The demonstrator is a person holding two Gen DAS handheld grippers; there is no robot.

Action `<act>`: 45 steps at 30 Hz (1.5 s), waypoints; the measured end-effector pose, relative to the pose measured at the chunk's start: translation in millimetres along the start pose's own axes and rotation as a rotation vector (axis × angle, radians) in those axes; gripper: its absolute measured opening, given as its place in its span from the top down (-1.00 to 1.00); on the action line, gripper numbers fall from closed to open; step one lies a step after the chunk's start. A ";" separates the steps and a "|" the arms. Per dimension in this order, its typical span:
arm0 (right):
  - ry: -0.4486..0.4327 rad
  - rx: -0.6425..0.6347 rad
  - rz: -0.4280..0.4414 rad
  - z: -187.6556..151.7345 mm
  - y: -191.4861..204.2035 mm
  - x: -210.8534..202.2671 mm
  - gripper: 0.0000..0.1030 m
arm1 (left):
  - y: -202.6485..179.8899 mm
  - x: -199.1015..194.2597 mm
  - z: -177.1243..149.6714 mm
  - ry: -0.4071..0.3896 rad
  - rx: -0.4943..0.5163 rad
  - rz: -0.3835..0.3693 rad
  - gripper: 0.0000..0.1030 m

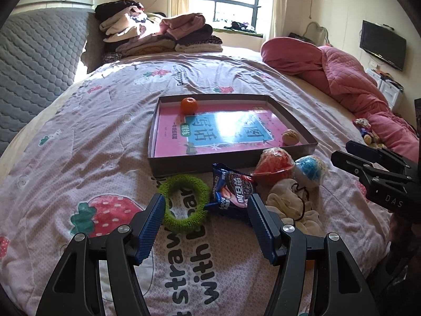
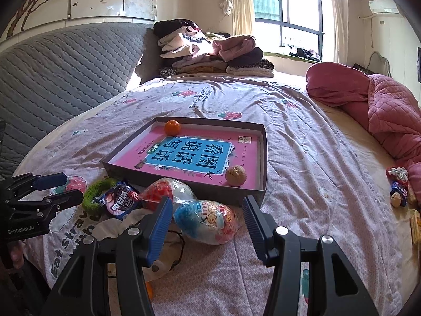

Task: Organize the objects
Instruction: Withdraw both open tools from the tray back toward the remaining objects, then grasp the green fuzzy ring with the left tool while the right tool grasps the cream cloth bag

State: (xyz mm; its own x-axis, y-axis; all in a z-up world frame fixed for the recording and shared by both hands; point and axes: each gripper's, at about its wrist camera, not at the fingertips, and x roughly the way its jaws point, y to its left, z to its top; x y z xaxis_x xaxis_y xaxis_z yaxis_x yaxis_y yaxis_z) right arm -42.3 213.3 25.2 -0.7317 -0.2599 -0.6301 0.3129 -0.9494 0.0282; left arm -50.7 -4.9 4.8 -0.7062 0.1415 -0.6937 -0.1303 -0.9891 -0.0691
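A shallow grey box (image 1: 184,163) (image 2: 184,188) lies on the bed, holding a pink book (image 1: 223,131) (image 2: 197,155), an orange (image 1: 188,105) (image 2: 172,127) and a walnut (image 1: 290,137) (image 2: 235,175). In front of it lie a green ring (image 1: 184,202) (image 2: 96,192), a dark snack packet (image 1: 232,189) (image 2: 118,201), a red egg toy (image 1: 273,166) (image 2: 163,192), a blue egg toy (image 1: 311,169) (image 2: 205,221) and a cream cloth pouch (image 1: 292,205) (image 2: 113,227). My left gripper (image 1: 205,223) is open just before the ring and packet. My right gripper (image 2: 205,226) is open around the blue egg.
A pile of folded clothes (image 1: 158,31) (image 2: 210,50) sits at the far end of the bed. A pink quilt (image 1: 342,79) (image 2: 381,110) lies along the right side. Small items (image 2: 400,187) lie near it. A grey headboard (image 2: 65,65) is at left.
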 end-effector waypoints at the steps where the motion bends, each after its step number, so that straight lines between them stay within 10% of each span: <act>1: 0.006 0.000 -0.002 -0.9 -0.1 1.2 -0.07 | -2.0 -0.3 -1.3 0.002 0.004 -0.003 -0.28; 45: 0.152 0.070 0.082 -40.6 27.3 25.8 -0.15 | 16.3 17.4 -32.9 0.077 -0.004 0.039 -0.28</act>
State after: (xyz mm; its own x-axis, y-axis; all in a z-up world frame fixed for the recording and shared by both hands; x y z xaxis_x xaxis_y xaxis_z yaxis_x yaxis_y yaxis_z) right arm -28.0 187.9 -21.8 -0.6037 -0.3119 -0.7336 0.3206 -0.9376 0.1348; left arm -42.2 -19.9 -32.0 -0.6548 0.0998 -0.7492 -0.1013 -0.9939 -0.0439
